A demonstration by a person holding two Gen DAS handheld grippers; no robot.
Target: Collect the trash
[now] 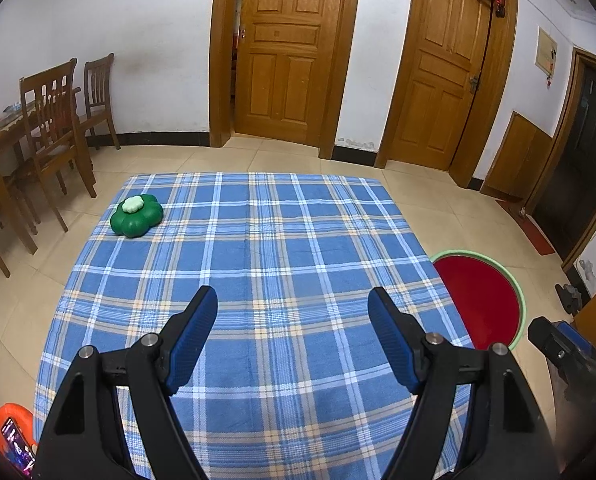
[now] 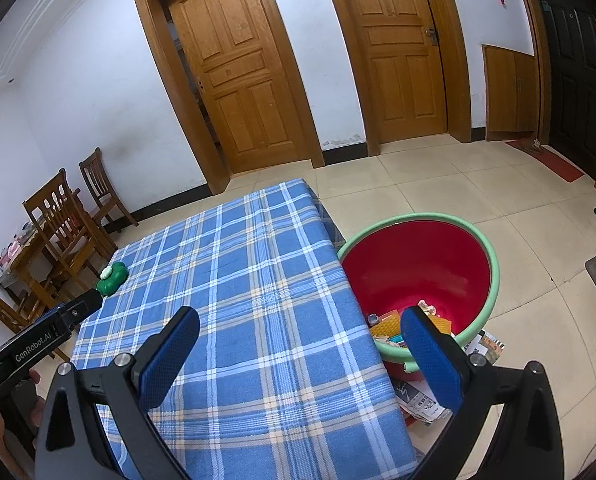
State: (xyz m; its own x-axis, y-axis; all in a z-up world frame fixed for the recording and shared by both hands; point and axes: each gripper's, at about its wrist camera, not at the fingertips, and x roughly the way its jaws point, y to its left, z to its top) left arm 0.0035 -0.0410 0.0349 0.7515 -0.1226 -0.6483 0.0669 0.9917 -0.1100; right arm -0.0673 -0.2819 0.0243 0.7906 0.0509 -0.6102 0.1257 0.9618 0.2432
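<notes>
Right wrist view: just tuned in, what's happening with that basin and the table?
A person holds both grippers over the blue plaid table, and both have their jaws open and empty. The red basin sits on the floor beside the table's right edge with several pieces of trash already in its bottom. The only thing on the cloth is a green clover-shaped object at the far left corner. The right gripper hangs near the basin, the left gripper over the table's middle.
</notes>
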